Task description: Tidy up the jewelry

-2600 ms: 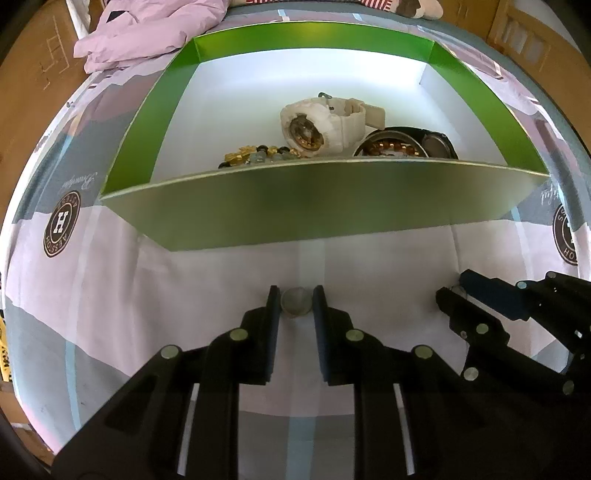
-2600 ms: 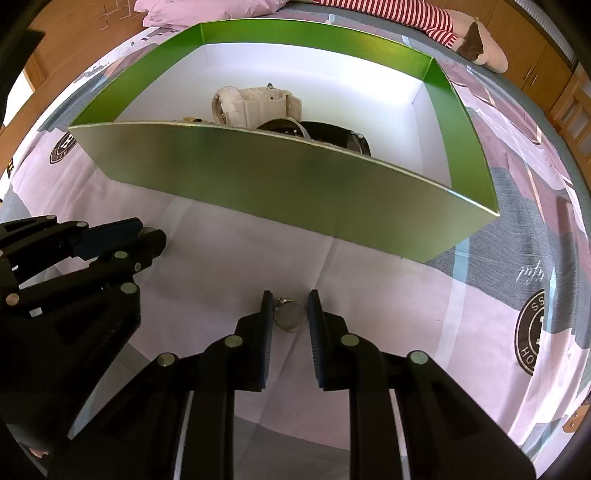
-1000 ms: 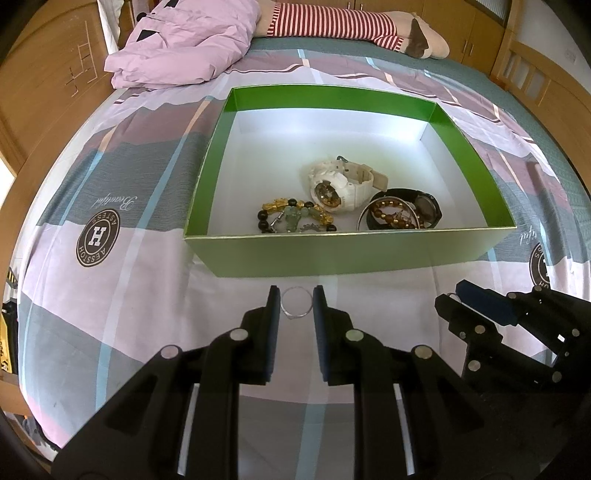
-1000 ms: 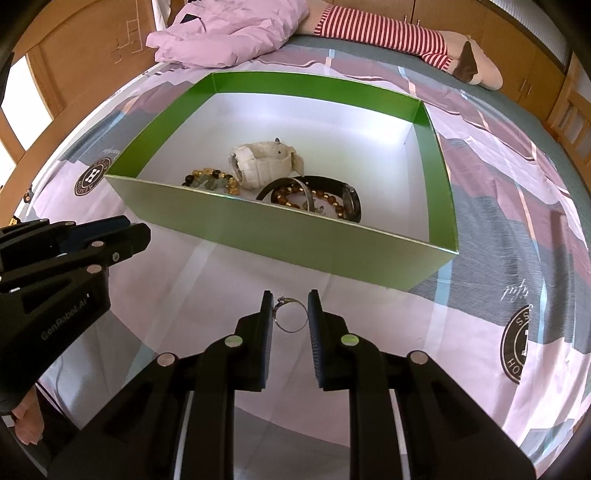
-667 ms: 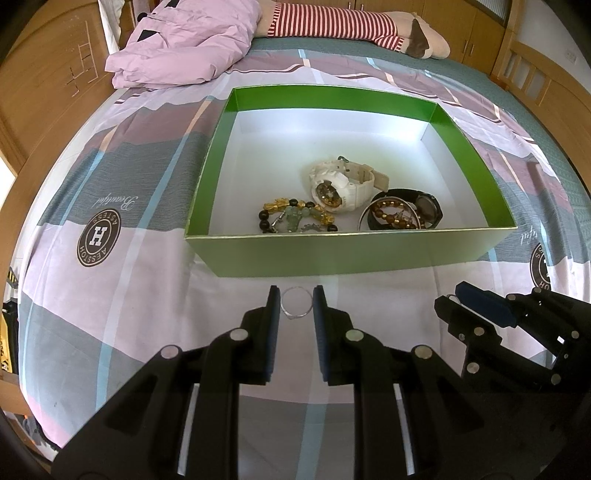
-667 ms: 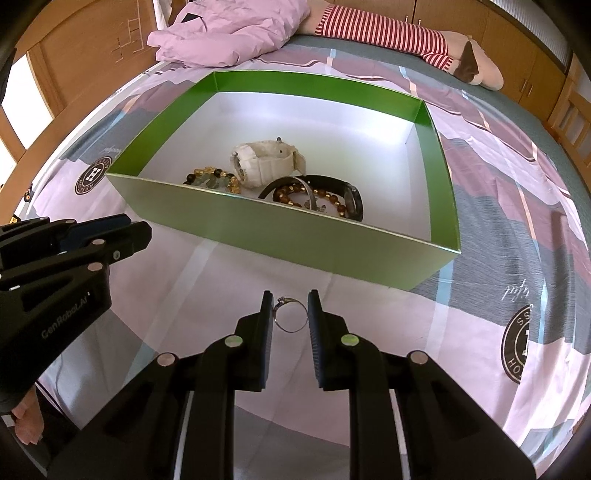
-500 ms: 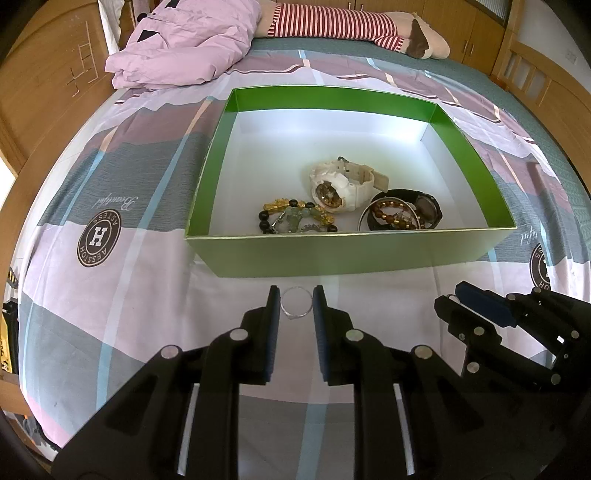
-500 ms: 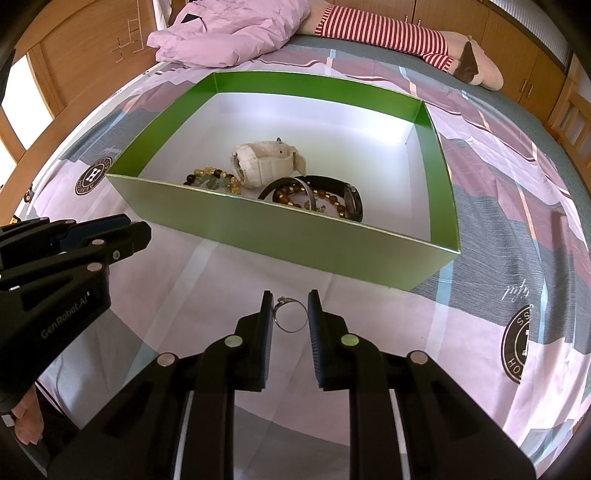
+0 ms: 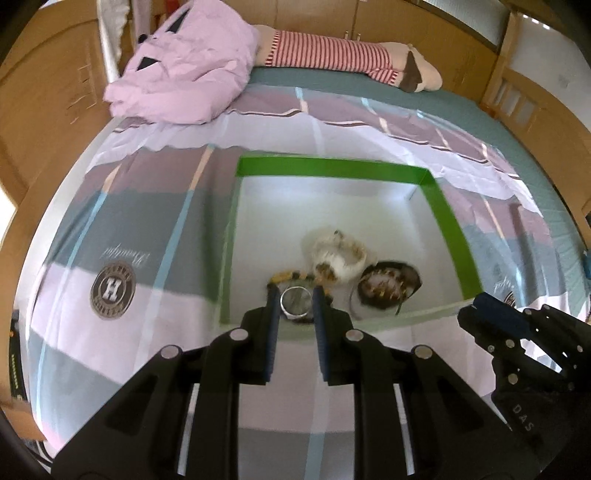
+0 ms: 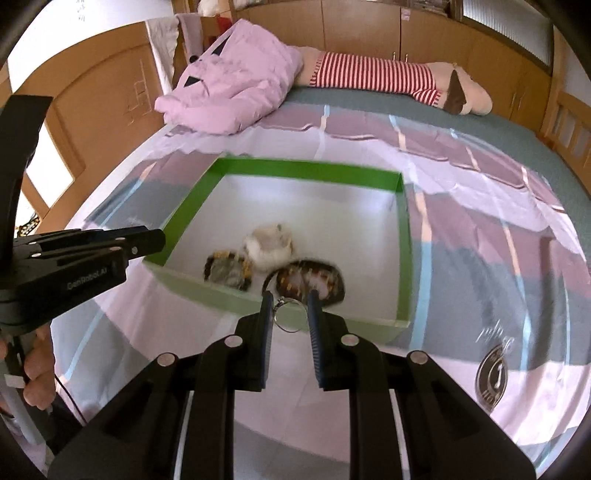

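Gripping a ring (image 9: 295, 307) each, both tongs (image 9: 295, 295) (image 10: 290, 299) hover over the quilted bed (image 10: 480, 229) amid wooden cabinets (image 10: 369, 33)

Both wrist views high, sharing green box (image 9: 450, 221).

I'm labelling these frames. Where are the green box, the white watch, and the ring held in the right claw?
green box (image 9: 448, 229): left wrist view, on its right wall.
white watch (image 10: 267, 243): right wrist view, on its blurred body.
ring (image 10: 290, 314): right wrist view, at the hoop's centre, between the right claw's fingers.
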Tool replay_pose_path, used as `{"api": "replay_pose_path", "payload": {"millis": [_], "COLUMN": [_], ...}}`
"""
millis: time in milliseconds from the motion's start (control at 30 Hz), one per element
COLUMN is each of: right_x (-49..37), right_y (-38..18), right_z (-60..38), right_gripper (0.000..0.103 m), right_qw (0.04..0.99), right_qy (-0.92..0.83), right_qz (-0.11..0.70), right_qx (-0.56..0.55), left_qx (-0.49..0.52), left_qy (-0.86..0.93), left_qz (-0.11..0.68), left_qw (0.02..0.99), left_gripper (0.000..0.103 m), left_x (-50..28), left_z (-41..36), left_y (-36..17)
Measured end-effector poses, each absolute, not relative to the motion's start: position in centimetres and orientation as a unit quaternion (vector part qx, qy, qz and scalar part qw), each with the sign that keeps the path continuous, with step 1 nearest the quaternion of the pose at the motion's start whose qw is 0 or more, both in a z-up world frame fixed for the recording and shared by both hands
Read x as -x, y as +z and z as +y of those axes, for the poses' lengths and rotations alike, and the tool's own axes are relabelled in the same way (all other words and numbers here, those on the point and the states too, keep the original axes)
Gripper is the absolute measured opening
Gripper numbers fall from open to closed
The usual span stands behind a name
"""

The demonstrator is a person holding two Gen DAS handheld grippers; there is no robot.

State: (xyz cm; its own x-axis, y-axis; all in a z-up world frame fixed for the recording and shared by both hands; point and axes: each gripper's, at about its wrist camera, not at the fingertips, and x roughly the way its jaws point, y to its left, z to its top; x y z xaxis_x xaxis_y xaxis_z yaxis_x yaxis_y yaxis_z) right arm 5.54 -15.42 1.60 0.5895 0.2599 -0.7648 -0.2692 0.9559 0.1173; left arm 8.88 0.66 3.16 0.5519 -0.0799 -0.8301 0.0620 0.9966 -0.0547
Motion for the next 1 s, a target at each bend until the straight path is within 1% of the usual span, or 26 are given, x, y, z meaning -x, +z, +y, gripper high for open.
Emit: {"api": "replay_pose_path", "payload": {"millis": [167,367,433,467,500,533,600,633,733,767,800,833,867,900,1000], "right_x": [-10.7,-14.8,-15.2,-15.3,-15.3,-15.2,-14.8,-14.4,-13.7,-13.4,-13.2,-12.9,-12.6,-12.3,-11.3], "right_y": [-0.4,-3.8,-4.2,-4.2,-4.0,-3.5,-2.7,-2.2,-1.6,-1.5,-1.4,-1.3,-1.2,-1.1,-0.5], "right_z": [-16.3,-16.4,-16.9,-17.2,-17.5,-17.8,-18.0,-18.1,-18.3,-18.2,-18.2,-18.0,-18.0,-17.9,-17.9], "right_gripper": [0.019,0.019,0.024,0.034,0.043,0.045,0.051,0.051,0.052,0.053,0.055,0.056,0.060,0.064,0.073], "right_qw": [0.876,0.852,0.848,0.848,0.849,0.853,0.859,0.863,0.869,0.871,0.873,0.875,0.877,0.880,0.890], "right_qy": [0.150,0.144,0.140,0.139,0.139,0.139,0.138,0.139,0.140,0.139,0.138,0.136,0.134,0.131,0.120], "right_qz": [0.456,0.502,0.507,0.507,0.503,0.495,0.483,0.475,0.464,0.462,0.460,0.457,0.456,0.452,0.439], "right_qx": [-0.038,-0.049,-0.063,-0.076,-0.084,-0.094,-0.100,-0.102,-0.097,-0.091,-0.085,-0.076,-0.069,-0.060,-0.044], "left_qx": [0.004,0.032,0.036,0.039,0.038,0.035,0.027,0.025,-0.002,-0.018,-0.029,-0.037,-0.043,-0.049,-0.060], "left_qy": [-0.066,-0.075,-0.069,-0.071,-0.072,-0.071,-0.068,-0.066,-0.046,-0.039,-0.034,-0.031,-0.029,-0.026,-0.010], "left_qz": [0.480,0.523,0.526,0.528,0.529,0.530,0.526,0.522,0.494,0.480,0.471,0.462,0.454,0.446,0.429], "left_qw": [0.875,0.848,0.847,0.845,0.844,0.844,0.847,0.850,0.869,0.876,0.881,0.885,0.889,0.893,0.901], "left_gripper": [0.018,0.018,0.018,0.021,0.023,0.023,0.026,0.027,0.036,0.044,0.054,0.059,0.069,0.073,0.076], "left_x": [-12.9,-16.2,-16.5,-16.6,-16.5,-16.4,-16.0,-15.7,-14.5,-13.8,-13.3,-12.7,-12.2,-11.6,-10.6], "left_z": [-0.6,-0.6,-0.4,-0.3,-0.4,-0.4,-0.6,-0.6,-1.2,-1.7,-2.1,-2.4,-2.7,-2.9,-3.1], "left_y": [1.8,-1.7,-2.3,-2.4,-2.5,-2.6,-2.5,-2.2,-1.3,-1.0,-0.7,-0.4,-0.1,0.2,1.0]}}
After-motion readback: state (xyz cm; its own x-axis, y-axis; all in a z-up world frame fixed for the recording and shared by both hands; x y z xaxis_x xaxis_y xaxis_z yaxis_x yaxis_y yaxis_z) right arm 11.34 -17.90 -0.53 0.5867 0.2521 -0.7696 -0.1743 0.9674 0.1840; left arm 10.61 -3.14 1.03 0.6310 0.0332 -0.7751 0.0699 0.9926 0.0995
